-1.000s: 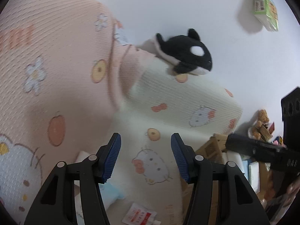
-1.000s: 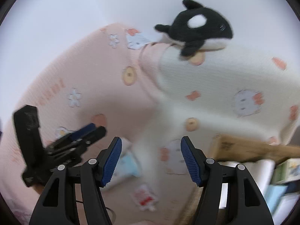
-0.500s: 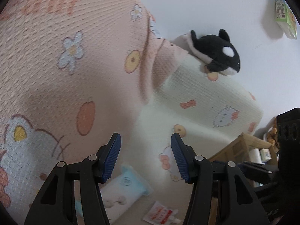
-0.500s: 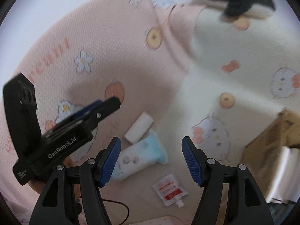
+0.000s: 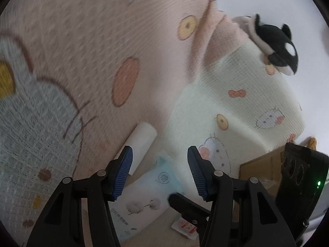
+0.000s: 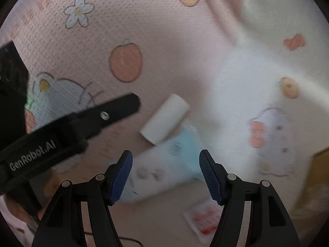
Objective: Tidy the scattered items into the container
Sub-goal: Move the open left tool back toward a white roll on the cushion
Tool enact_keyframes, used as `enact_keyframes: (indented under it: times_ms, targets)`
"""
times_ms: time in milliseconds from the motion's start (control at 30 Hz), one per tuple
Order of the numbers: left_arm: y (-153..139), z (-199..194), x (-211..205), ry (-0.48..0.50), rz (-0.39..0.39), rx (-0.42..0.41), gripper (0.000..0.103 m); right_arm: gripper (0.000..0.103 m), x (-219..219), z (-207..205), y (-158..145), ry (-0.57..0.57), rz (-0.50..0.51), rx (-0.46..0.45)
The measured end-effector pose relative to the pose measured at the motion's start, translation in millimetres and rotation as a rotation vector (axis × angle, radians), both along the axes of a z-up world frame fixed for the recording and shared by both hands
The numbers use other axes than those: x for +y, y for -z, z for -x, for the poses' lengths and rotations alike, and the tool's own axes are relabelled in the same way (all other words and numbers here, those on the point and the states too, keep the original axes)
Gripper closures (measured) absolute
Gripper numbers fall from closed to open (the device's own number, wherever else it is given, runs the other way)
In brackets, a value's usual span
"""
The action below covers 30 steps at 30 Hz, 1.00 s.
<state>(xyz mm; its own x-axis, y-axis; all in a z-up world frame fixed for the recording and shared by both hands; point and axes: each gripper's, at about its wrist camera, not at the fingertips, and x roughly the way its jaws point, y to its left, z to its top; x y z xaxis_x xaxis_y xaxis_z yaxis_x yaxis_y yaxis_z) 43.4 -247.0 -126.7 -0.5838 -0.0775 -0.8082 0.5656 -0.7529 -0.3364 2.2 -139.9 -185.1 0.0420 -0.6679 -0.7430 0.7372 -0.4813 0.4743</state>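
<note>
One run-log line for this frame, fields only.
left gripper: open, empty | right gripper: open, empty, over blue-white pack | white roll: beside pack | cardboard box: right

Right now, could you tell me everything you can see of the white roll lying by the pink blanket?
The white roll is a plain, smooth-looking cylinder, material unclear. It lies on its side, diagonally, along the foot of the pink blanket. Its lower end overlaps the blue-and-white tissue pack. Neither gripper touches it, and both are open.

A pink cartoon-print blanket point(image 5: 86, 47), a black-and-white orca plush point(image 5: 275, 41), a pale-blue-and-white pack point(image 6: 164, 164).
</note>
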Motion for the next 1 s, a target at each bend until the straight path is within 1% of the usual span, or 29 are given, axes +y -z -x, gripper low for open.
enact_keyframes:
  times_ms: [100, 133, 267, 333, 367, 433, 467, 500, 533, 567, 633, 733, 800, 900, 1000]
  targets:
    - [9.4, -2.0, -6.7, -0.012, -0.022, -0.037, 0.043, 0.038, -1.5, -3.6, 10.9, 0.010, 0.098, 0.037]
    - [11.4, -1.9, -7.7, -0.008, -0.026, -0.048, 0.043, 0.038, -1.2, -4.2, 16.3, 0.005, 0.133, 0.031]
    - [16.0, 0.3, -10.6, 0.002, -0.023, -0.086, 0.043, 0.038, -4.2, 0.5, 32.9, 0.019, 0.154, -0.045]
    - [16.0, 2.4, -12.1, 0.000, -0.020, -0.101, 0.043, 0.038, -5.7, 3.7, 37.5, 0.001, 0.190, -0.089]
    - [17.0, 3.3, -13.5, 0.000, -0.025, -0.104, 0.044, 0.039, -6.5, 4.6, 38.4, -0.002, 0.189, -0.099]
    - [19.0, 4.4, -15.6, 0.008, -0.038, -0.109, 0.043, 0.043, -8.6, 7.2, 41.6, 0.011, 0.169, -0.115]
    - [19.9, 5.7, -16.0, 0.016, -0.042, -0.110, 0.044, 0.051, -9.5, 9.1, 44.0, 0.012, 0.170, -0.137]
    - [20.6, 7.6, -15.8, 0.024, -0.040, -0.111, 0.043, 0.060, -10.3, 11.4, 47.1, 0.016, 0.173, -0.166]
    - [21.9, 9.7, -14.8, 0.032, -0.033, -0.116, 0.043, 0.063, -11.6, 14.5, 51.7, 0.029, 0.163, -0.200]
    - [23.9, 11.8, -13.9, 0.039, -0.026, -0.122, 0.043, 0.066, -12.5, 16.4, 54.5, 0.040, 0.152, -0.214]
    - [28.1, 16.7, -11.3, 0.040, -0.016, -0.147, 0.043, 0.067, -15.2, 22.6, 65.3, 0.078, 0.105, -0.251]
    - [34.4, 22.9, -8.8, 0.051, -0.017, -0.160, 0.043, 0.069, -15.4, 28.6, 72.6, 0.105, 0.104, -0.287]
    - [38.9, 28.5, -7.8, 0.063, -0.011, -0.177, 0.043, 0.073, -14.9, 31.8, 75.3, 0.118, 0.086, -0.292]
    - [46.0, 36.7, -9.1, 0.063, 0.013, -0.218, 0.044, 0.075, -10.9, 34.4, 77.8, 0.133, 0.076, -0.318]
    - [54.1, 46.8, -10.3, 0.078, 0.041, -0.278, 0.044, 0.076, -10.1, 34.3, 74.9, 0.129, 0.043, -0.302]
